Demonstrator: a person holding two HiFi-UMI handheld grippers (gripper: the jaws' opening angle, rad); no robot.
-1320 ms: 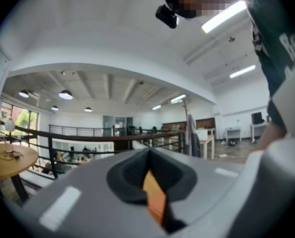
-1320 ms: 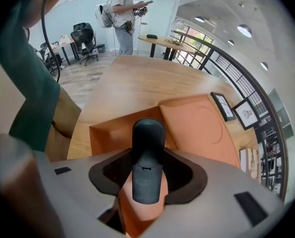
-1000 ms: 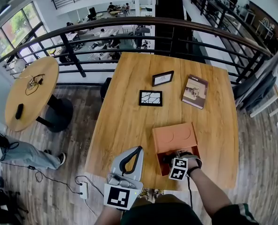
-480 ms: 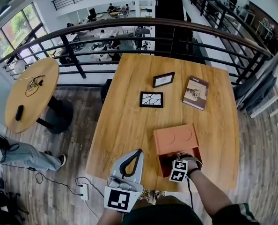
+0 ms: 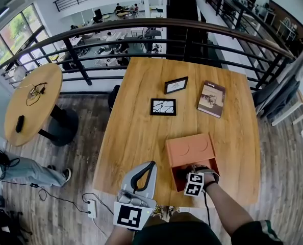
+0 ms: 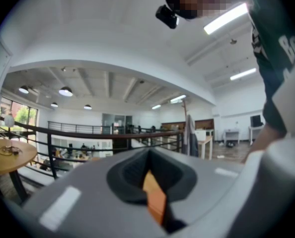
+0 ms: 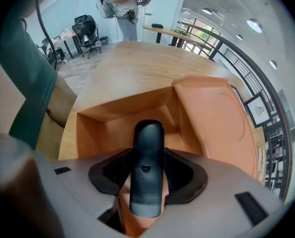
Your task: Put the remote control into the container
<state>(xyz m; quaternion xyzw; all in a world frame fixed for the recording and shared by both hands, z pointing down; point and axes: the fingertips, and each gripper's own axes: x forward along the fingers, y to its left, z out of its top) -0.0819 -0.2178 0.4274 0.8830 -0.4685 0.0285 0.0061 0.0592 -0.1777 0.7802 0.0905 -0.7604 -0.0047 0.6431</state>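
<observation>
My right gripper [image 5: 183, 176] points steeply down over the open compartment of the orange container [image 5: 190, 148] at the table's near edge. It is shut on a black remote control [image 7: 147, 167], which stands on end between the pads and reaches down into the box [image 7: 112, 118]. The remote's lower end is hidden in the head view by the gripper and hand. The container's lid [image 7: 217, 118] lies flat beside the opening, on the far side. My left gripper [image 5: 149, 164] hovers level at the table's near left edge, its jaws together with nothing in them [image 6: 151, 182].
On the wooden table [image 5: 136, 131] lie two framed pictures [image 5: 163, 106] [image 5: 176, 84] and a book [image 5: 211, 99] further back. A dark railing [image 5: 141, 27] runs behind the table. A round side table [image 5: 31, 98] and a seated person's legs [image 5: 29, 170] are at the left.
</observation>
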